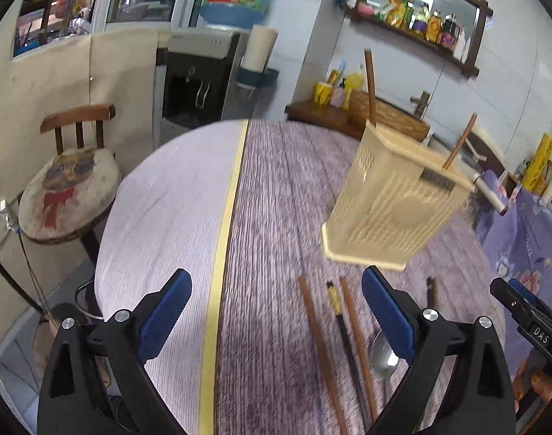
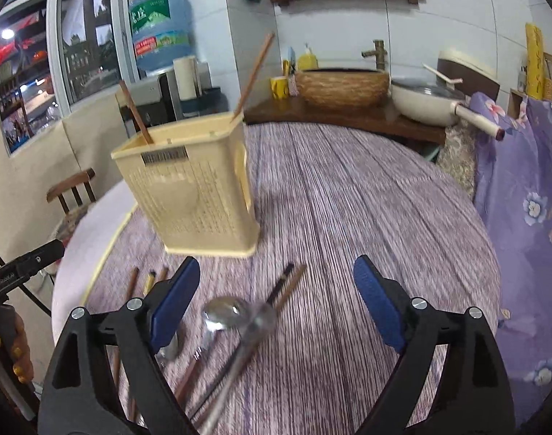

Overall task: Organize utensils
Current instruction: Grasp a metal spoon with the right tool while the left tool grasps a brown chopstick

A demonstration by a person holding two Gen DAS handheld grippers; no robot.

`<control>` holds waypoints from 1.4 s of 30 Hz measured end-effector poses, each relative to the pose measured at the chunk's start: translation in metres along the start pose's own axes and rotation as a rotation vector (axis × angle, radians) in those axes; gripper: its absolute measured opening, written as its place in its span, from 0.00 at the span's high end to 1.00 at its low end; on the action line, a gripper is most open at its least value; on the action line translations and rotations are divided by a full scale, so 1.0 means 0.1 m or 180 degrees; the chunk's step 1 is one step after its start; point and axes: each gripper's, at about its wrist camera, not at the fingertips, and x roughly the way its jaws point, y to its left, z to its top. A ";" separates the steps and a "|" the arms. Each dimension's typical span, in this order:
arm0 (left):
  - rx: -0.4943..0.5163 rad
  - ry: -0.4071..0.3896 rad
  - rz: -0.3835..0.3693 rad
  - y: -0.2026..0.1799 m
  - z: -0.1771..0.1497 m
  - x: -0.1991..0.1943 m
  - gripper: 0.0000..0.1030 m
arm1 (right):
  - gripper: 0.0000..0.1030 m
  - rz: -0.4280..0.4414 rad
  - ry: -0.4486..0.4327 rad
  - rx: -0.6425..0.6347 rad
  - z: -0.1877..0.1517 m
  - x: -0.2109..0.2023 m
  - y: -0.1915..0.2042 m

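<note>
Left gripper (image 1: 276,311), right gripper (image 2: 276,301): both released, empty; spoons (image 2: 227,313) overlap chopsticks (image 2: 287,286); risk: double pick; holder (image 2: 200,188) near.

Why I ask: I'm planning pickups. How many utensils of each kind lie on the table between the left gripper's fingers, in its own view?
Brown chopsticks: 2
Black chopstick: 1
Spoon: 1
Total: 4

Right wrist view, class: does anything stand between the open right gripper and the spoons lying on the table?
Nothing visible does. The right gripper is open above the table, and the spoons lie uncovered just ahead of its fingers, among loose chopsticks. The cream utensil holder stands farther back.
</note>
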 end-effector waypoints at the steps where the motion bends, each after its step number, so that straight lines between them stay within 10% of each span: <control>1: 0.0041 0.0047 0.0025 -0.01 -0.04 0.02 0.09 | 0.17 -0.0016 0.0045 0.0003 -0.06 0.02 -0.01; 15: 0.0213 0.0379 0.0134 -0.03 -0.46 0.19 0.29 | 0.35 -0.0079 0.0511 0.0043 -0.62 0.22 -0.02; 42: 0.0240 0.0503 0.0154 -0.06 -0.56 0.25 0.39 | 0.65 -0.0249 0.0729 0.0005 -0.48 0.75 0.27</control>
